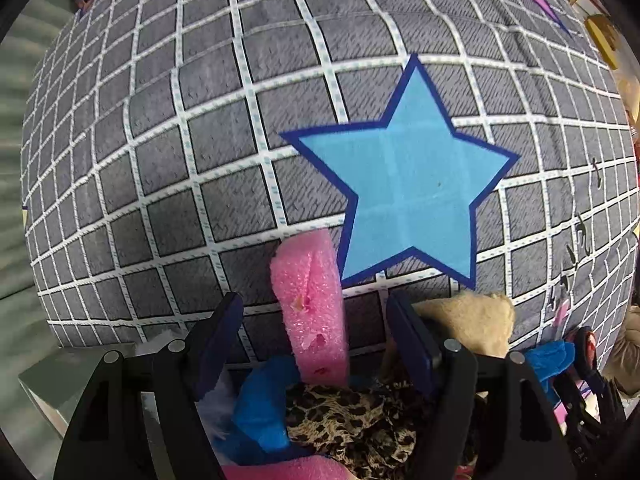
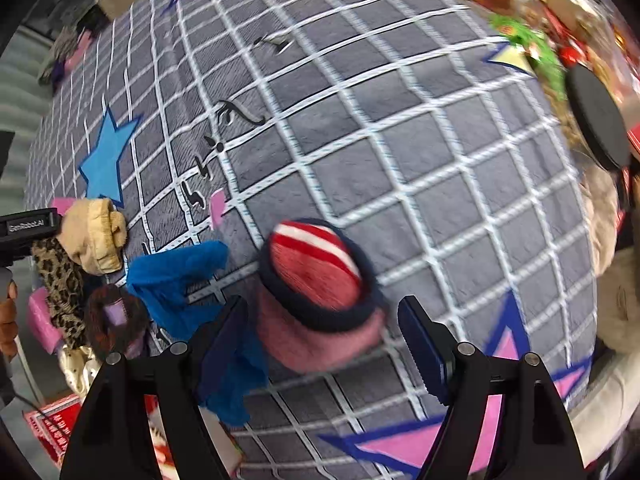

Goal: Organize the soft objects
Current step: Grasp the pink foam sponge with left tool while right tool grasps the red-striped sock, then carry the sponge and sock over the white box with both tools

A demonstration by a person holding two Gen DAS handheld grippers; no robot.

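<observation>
**First:** Two grippers, both pointing down at the grey checked bedcover (image 1: 224, 128). On our left gripper (image 1: 316, 340) the jaws stand well apart. A pink foam strip (image 1: 310, 304) rises in the gap between them, but neither pad presses on it, so we hold nothing there.

**Second:** And what crowds that side?

**First:** Below the strip we see a leopard-print cloth (image 1: 352, 420) and a blue cloth (image 1: 262, 404) heaped together. A beige plush piece (image 1: 476, 320) sits just beside the right-hand finger. The big blue star (image 1: 408, 184) printed on the cover lies beyond the foam.

**Second:** Our right gripper (image 2: 324, 352)?

**First:** Its jaws are spread just as wide. A rolled sock (image 2: 316, 276), red and white stripes with a dark cuff over pink, lies on the cover between the fingers. It is blurred, and we see no pad touching it.

**Second:** Anything in the way?

**First:** A blue fuzzy cloth (image 2: 180, 280) runs under the left-hand finger, touching the sock's side. Farther left we make out a dark furry thing (image 2: 114, 316), with the beige plush and leopard cloth beside it. Bright clutter (image 2: 532, 20) lines the cover's far edge.
</observation>
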